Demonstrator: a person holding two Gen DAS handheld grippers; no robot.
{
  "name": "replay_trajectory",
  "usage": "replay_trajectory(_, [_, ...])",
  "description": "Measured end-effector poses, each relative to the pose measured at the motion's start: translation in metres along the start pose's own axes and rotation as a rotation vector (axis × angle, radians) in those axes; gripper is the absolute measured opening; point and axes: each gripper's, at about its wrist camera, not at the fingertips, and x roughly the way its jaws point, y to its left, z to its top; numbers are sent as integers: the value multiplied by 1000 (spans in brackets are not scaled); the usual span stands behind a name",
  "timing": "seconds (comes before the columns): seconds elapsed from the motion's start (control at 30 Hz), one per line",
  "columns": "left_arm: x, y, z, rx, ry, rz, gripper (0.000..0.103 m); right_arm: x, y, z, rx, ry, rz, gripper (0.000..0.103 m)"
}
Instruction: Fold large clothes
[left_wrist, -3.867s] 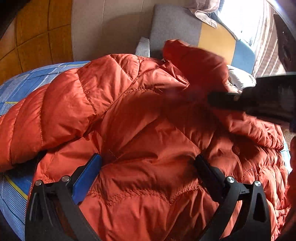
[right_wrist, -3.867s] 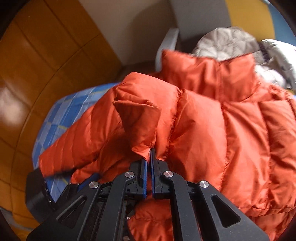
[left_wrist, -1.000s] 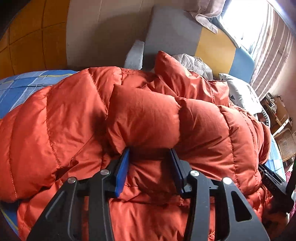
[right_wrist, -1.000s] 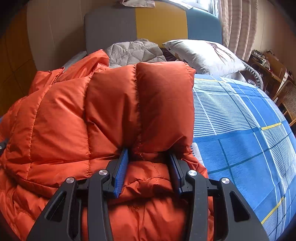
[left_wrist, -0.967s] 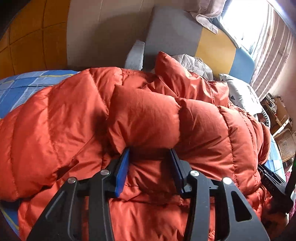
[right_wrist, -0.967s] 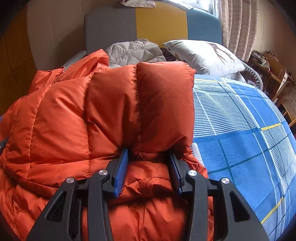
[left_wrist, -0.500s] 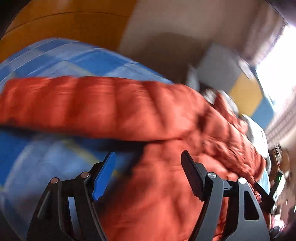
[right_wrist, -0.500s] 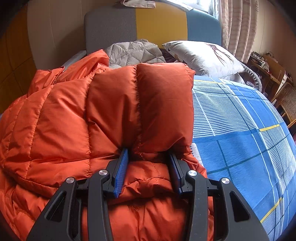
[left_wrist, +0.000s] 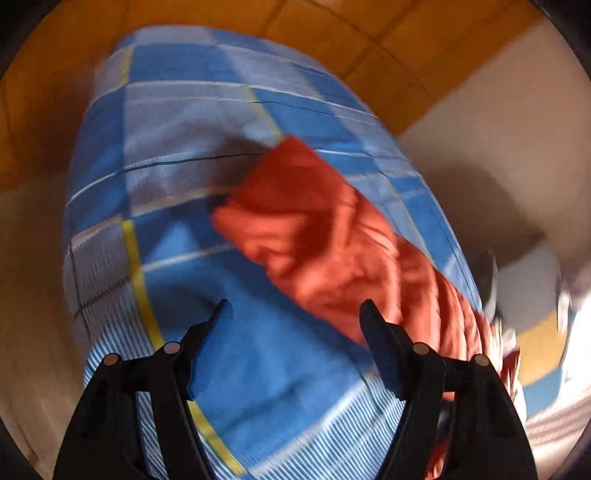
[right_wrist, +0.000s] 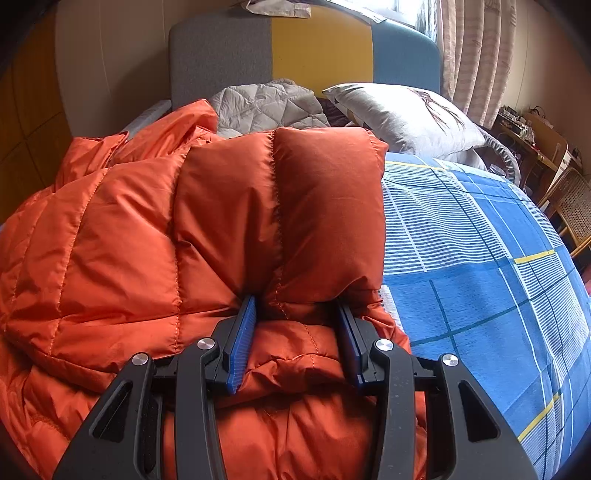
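One bed (right_wrist: 480, 258) takes up most of the room, dressed in a blue checked sheet with white stripes and thin yellow lines, its headboard (right_wrist: 306, 48) upholstered in grey, yellow and blue panels. Spread over the bed's left half lies the orange puffer jacket (right_wrist: 129, 240), a big quilted thing folded over on itself so that a thick doubled roll sits along the near edge of the sheet, with its collar end bunched up toward the headboard. From the left wrist view (badly blurred) one orange sleeve (left_wrist: 314, 236) stretches out flat across the blue sheet toward a far corner of the bed, wooden flooring showing beyond it.

Behind the jacket, against the headboard, rest a grey quilted blanket (right_wrist: 269, 103) and a pale pillow (right_wrist: 402, 118) side by side. Curtains (right_wrist: 476, 55) hang at the right, with a wicker chair (right_wrist: 572, 206) past the bed's right edge.

Smaller now: the right gripper (right_wrist: 297, 314) is clenched on the jacket's folded roll, its blue pads pressing into the puffy fabric from either side near the roll's right end. The left gripper (left_wrist: 295, 332) stands released over bare sheet, its jaws having just been opening and then easing in a touch, nothing between them; the sleeve lies just beyond its right finger, apart from the pads as far as the blur allows.
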Motion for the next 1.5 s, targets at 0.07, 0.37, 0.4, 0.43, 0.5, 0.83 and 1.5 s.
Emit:
replay_trajectory(0.07, [4,1,5,-11,-12,-4,66,0,1,0,-2,0,-3,43])
replay_trajectory(0.37, [23,-8,22,16,-26,-7,8,-2,4,0,-7,1,-12,43])
replay_trajectory(0.4, [20,-13,21,39,-35,-11,7,-2,4,0,-8,1,-13,43])
replay_trajectory(0.43, [17,-19,20,54,-39,-20,7,-2,4,0,-9,1,-14,43])
replay_trajectory(0.5, [12,-31,18,93,-45,-44,6,-2,4,-1,-8,1,-14,43])
replay_trajectory(0.83, [-17,-140,-13,341,-46,-264,4,-3,4,-1,-7,0,-12,43])
replay_trajectory(1.5, [-14,-333,-210,847,205,-546,3,-1,-4,1,17,1,21,43])
